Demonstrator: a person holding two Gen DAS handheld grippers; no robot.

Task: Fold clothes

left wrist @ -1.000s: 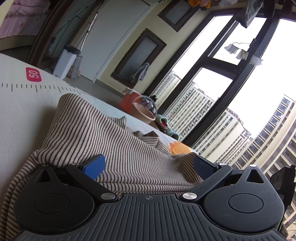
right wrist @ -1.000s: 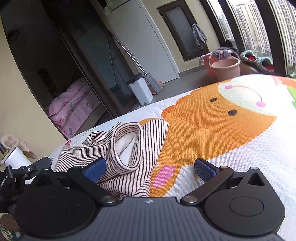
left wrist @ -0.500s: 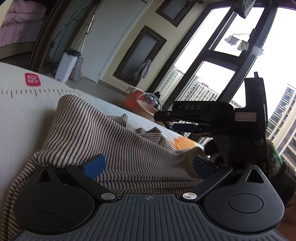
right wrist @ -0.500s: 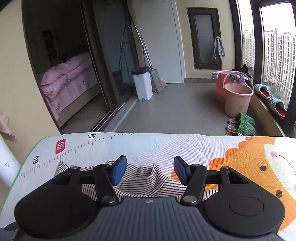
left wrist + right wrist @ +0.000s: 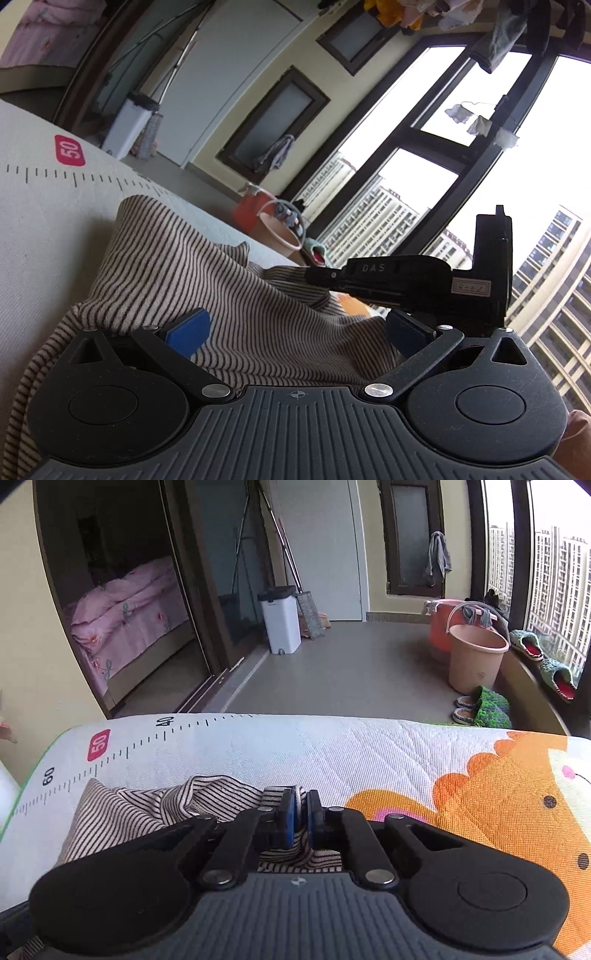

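One striped top [image 5: 236, 295] lies bunched on the printed mat [image 5: 332, 753], near the edge with the ruler marks and the red 50 label [image 5: 98, 744]. It sits in a loose heap, not flat, so the fold looks barely begun.

The right gripper [image 5: 300, 818] has its two blue pads [image 5: 286, 818] drawn in narrow on a raised ridge of the striped cloth, apparently to pick up an edge and carry it over. The left gripper [image 5: 295, 328] rests low against the same top with its fingers spread wide, cloth lying between them but not pinched; I judge it is there to steady the heap or to take a second hold.

In the left view the right gripper [image 5: 406, 284] shows as a dark body reaching in over the far side of the top.

Counting: one garment, two grippers, two buckets [image 5: 476, 653] on the floor, one white bin [image 5: 279, 620], and slippers [image 5: 480, 707] by the window.
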